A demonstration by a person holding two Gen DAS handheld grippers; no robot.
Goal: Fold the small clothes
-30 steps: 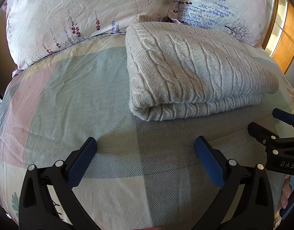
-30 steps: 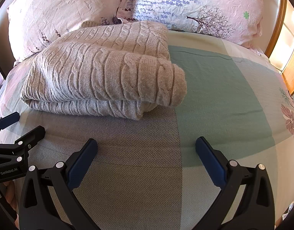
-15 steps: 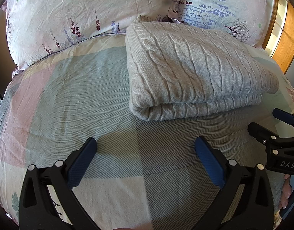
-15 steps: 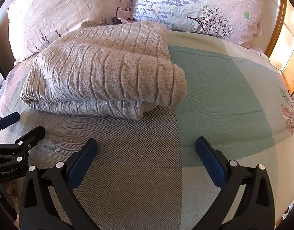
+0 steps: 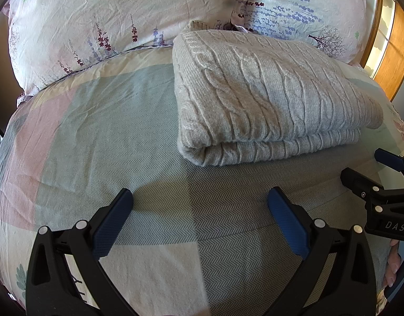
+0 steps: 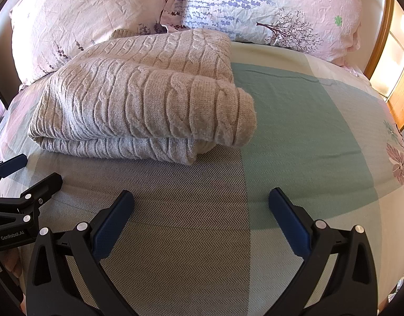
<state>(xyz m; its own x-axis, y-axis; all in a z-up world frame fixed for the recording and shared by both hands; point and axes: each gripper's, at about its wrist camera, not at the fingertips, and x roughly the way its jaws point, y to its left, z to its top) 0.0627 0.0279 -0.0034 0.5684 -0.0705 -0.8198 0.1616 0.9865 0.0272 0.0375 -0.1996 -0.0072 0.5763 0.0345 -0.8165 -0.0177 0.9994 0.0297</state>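
A beige cable-knit sweater (image 5: 265, 97) lies folded into a thick rectangle on the bed, near the pillows; it also shows in the right wrist view (image 6: 144, 100). My left gripper (image 5: 199, 200) is open and empty, a little in front of the sweater's near left corner. My right gripper (image 6: 200, 200) is open and empty, in front of the sweater's near right corner. Each gripper shows at the edge of the other's view: the right one (image 5: 370, 168) and the left one (image 6: 30, 171). Neither touches the sweater.
The bed has a patchwork cover (image 5: 102, 137) in green, pink and cream. Two floral pillows (image 5: 117, 18) (image 6: 267, 10) lie behind the sweater. A wooden bed frame (image 6: 397, 84) stands at the right.
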